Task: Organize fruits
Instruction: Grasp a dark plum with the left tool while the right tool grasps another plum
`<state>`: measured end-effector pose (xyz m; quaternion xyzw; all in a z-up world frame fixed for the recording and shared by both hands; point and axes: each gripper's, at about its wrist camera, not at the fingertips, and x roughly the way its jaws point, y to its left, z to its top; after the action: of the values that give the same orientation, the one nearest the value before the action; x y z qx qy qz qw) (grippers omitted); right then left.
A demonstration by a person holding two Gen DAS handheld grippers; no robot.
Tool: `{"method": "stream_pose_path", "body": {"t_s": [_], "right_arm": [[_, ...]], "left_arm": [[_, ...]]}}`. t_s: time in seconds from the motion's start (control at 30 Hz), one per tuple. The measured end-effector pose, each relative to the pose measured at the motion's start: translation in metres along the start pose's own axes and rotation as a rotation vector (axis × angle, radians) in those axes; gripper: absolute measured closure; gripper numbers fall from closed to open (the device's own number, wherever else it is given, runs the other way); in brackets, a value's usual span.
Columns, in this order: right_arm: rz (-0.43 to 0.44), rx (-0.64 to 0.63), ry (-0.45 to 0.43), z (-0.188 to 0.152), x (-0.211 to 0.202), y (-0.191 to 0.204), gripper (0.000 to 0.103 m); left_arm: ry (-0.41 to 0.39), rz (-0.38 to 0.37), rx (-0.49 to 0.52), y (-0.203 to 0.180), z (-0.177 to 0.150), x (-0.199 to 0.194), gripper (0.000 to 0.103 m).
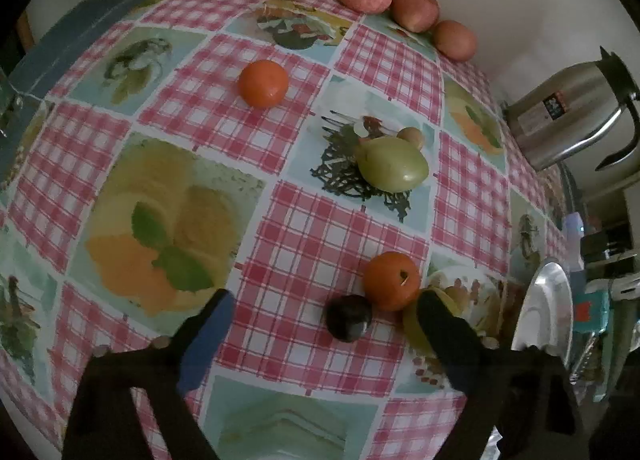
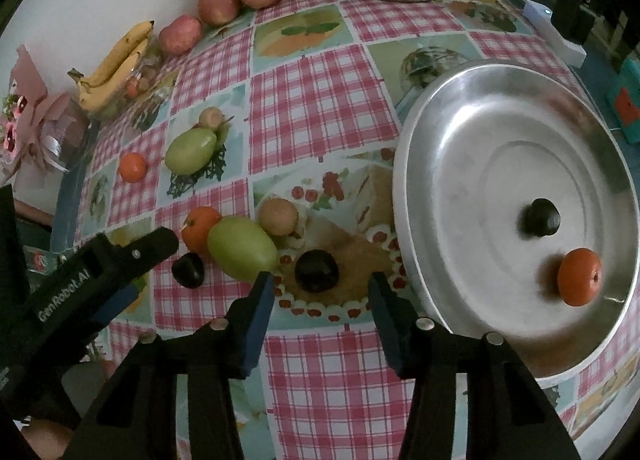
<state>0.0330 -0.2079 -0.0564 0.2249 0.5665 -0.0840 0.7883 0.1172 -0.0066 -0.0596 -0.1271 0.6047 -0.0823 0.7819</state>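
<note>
The metal plate (image 2: 432, 132) holds a dark plum (image 2: 542, 217) and a tangerine (image 2: 579, 277). On the surface (image 2: 320, 100), a green mango (image 2: 242, 248) lies slanted. Right gripper (image 2: 321, 292) is half open around another plum (image 2: 317, 271), not touching. Left gripper (image 1: 324, 310) is wide, empty. Only the right view shows inside the plate.

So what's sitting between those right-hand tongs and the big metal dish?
Nothing but tablecloth. In the right wrist view the right tongs stand open around a dark plum, and the stretch to the dish is bare cloth.
</note>
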Motion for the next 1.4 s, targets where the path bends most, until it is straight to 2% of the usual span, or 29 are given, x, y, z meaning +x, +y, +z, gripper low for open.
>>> {"method": "stream_pose_path", "body": {"t_s": [0.07, 0.23, 0.47, 0.57, 0.8, 1.0, 1.4], "right_arm": [[0.004, 0.006, -0.002, 0.0, -0.001, -0.001, 0.055], [0.013, 0.025, -0.011, 0.001, -0.002, -0.004, 0.061], [0.021, 0.046, -0.023, 0.002, -0.004, -0.009, 0.061], [0.027, 0.055, -0.016, 0.002, -0.002, -0.009, 0.067], [0.037, 0.076, -0.008, 0.002, 0.001, -0.013, 0.072], [0.043, 0.089, 0.021, 0.002, 0.008, -0.015, 0.072], [0.073, 0.065, 0.05, 0.004, 0.017, -0.007, 0.072]], "left_arm": [[0.001, 0.0, -0.006, 0.001, 0.0, 0.001, 0.019], [0.001, 0.017, 0.003, -0.001, -0.001, -0.001, 0.019], [-0.016, -0.004, 0.001, -0.001, -0.001, -0.005, 0.021], [-0.011, -0.001, -0.009, 0.0, -0.001, -0.004, 0.024], [-0.006, -0.013, 0.003, -0.001, -0.003, -0.007, 0.035], [0.023, -0.013, 0.021, -0.005, -0.006, -0.001, 0.047], [0.036, 0.001, 0.049, -0.009, -0.008, 0.002, 0.056]]}}
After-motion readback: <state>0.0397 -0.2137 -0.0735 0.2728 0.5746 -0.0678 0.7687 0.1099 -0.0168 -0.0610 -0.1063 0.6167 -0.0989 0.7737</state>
